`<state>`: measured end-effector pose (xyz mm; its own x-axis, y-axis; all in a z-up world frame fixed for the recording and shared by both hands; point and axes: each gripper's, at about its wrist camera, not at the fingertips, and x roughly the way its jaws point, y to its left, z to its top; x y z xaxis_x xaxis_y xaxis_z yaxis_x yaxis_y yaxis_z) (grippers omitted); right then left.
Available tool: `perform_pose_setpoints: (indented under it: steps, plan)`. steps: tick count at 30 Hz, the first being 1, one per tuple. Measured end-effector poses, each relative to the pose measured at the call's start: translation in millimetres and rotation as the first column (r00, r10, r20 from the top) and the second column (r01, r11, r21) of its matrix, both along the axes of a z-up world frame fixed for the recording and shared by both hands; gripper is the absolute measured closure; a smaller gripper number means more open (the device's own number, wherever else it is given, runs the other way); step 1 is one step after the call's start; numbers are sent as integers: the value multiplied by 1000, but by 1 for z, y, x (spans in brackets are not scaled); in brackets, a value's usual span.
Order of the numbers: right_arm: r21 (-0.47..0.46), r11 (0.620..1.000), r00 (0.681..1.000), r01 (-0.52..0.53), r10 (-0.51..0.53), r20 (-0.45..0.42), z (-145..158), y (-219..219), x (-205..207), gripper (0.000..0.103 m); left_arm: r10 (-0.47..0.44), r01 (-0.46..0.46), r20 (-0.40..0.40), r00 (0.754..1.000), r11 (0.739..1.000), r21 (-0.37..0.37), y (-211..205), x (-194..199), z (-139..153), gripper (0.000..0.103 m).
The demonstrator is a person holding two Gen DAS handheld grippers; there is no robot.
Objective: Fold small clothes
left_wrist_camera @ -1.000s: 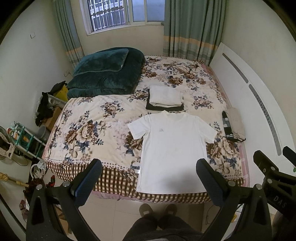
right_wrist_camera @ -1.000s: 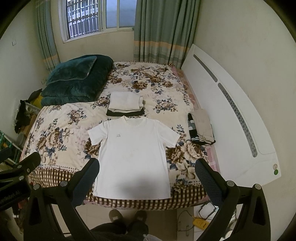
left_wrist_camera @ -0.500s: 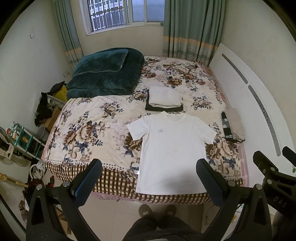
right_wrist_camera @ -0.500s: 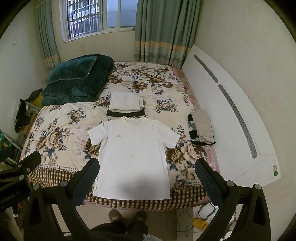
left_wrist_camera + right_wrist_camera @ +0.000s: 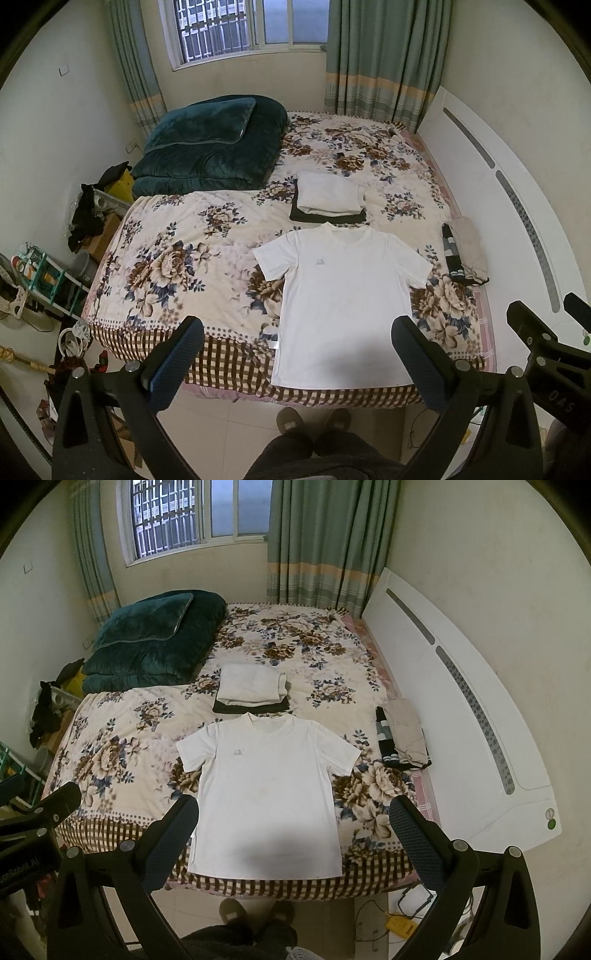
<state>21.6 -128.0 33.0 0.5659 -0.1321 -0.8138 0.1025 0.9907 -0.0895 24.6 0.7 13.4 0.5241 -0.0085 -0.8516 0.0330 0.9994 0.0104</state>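
Note:
A white T-shirt (image 5: 343, 302) lies flat, face up, on the flowered bed, its hem at the near edge; it also shows in the right wrist view (image 5: 267, 794). Behind its collar sits a folded pile (image 5: 328, 201), white on black, also in the right wrist view (image 5: 253, 692). My left gripper (image 5: 295, 365) is open and empty, held high above the bed's near edge. My right gripper (image 5: 293, 843) is open and empty too, at the same height over the shirt's hem.
A folded dark green quilt (image 5: 210, 147) lies at the bed's far left. Folded clothes (image 5: 463, 253) lie by the white headboard (image 5: 491, 206) on the right. Clutter and a shelf (image 5: 40, 273) stand on the floor at left. The person's slippers (image 5: 314, 424) are below.
Both grippers have drifted back and up very slightly; the bed looks a touch further away. Nothing on the bed has moved.

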Motion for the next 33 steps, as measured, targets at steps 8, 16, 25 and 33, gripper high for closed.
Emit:
perform_pose_setpoints:
  steps: [8,16,25,33]
  plan:
    - [1,1000,1000,2,-2,-5,2,1,7,0,0,0,-8,1000,1000,-3,-2,8,-1,0]
    - [38,999,999,38,-37,-14,-14,-3,23,0,-8,8,-8,1000,1000,13,3,30,-21,0]
    - [103,952,957,287,-280,-83,-130,-85,75,0,19,-19,5,1000,995,95,-8,121,-132,0]
    - [143,828,833,543,-508,-221,-326,-228,162,0,103,-87,-90,991,982,167,-42,215,-288,0]
